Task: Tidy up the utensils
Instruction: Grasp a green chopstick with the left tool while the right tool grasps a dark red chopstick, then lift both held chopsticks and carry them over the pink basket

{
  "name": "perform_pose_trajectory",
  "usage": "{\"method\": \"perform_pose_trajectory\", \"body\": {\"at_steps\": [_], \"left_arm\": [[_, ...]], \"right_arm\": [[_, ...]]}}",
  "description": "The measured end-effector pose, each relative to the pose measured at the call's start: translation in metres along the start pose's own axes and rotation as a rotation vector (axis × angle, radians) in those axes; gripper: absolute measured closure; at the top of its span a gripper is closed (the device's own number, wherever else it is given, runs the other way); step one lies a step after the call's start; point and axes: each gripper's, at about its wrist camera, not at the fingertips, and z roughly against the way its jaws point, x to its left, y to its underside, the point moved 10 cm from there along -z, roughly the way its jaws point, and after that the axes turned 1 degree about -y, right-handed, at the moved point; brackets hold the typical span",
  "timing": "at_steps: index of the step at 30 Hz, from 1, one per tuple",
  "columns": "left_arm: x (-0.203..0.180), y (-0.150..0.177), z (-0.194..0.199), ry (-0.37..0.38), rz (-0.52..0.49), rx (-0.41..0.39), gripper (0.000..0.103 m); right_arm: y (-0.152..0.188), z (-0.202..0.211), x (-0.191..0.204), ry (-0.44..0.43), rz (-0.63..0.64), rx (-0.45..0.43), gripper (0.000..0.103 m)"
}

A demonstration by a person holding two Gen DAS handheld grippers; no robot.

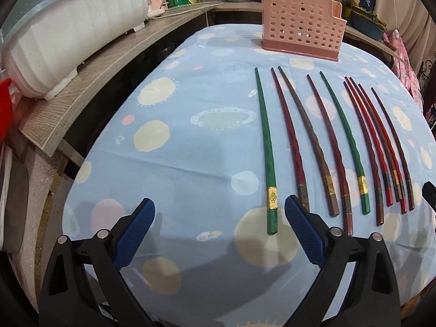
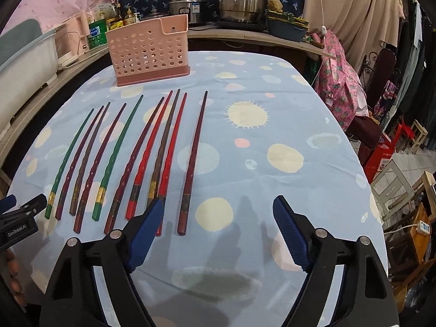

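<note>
Right wrist view | left hand-held gripper (image 2: 16,204) labelled "GenRobot.AI" | both hand-held grippers released

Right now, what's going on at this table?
A person holds two grippers over a row of chopsticks on the blue tablecloth. The left gripper is open by the leftmost green chopstick; the right gripper is open near the rightmost one. Nothing is gripped. The pink holder stands behind, no chopsticks in it yet.
</note>
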Motion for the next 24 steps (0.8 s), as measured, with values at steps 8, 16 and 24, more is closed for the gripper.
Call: {"method": "perform_pose_trajectory", "body": {"at_steps": [8,16,24], "left_arm": [[-0.006,0.005,-0.013,0.06,0.018,0.057,0.031],[-0.015,0.004,-0.009,0.096,0.001,0.054,0.057],[-0.015,-0.004,-0.008,0.155,0.017,0.072,0.095]], "right_arm": [[0.006,-0.027,0.012,-0.042,0.006,0.066,0.06],[0.008,-0.027,0.01,-0.059,0.005,0.061,0.079],[0.009,-0.02,0.005,-0.106,-0.018,0.084,0.096]]}}
